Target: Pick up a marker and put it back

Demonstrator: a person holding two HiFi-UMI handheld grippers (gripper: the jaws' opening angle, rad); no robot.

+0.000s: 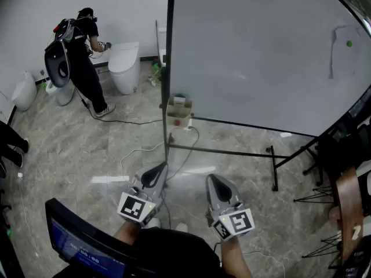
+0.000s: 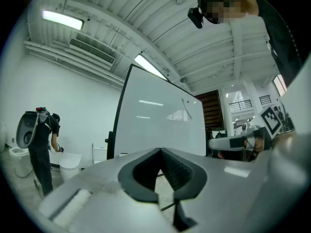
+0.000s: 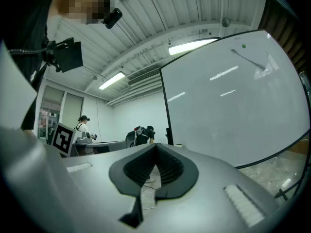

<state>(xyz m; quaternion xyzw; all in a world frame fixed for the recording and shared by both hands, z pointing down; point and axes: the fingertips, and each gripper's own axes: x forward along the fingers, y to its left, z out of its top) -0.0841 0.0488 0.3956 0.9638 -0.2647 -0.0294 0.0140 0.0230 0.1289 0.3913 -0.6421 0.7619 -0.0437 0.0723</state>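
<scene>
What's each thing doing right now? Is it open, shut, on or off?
Left gripper: shut, holding nothing.
Right gripper: shut, holding nothing.
Whiteboard: standing upright, nearly blank.
Screen: lit up blue.
Ceiling light: on.

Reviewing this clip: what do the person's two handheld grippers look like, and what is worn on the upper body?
The left gripper and the right gripper match: pale grey, tapering shells with black ribbed pads lining the jaws. Each carries a white cube printed with black square markers at its rear, the left one and the right one. The person wears a dark top.
</scene>
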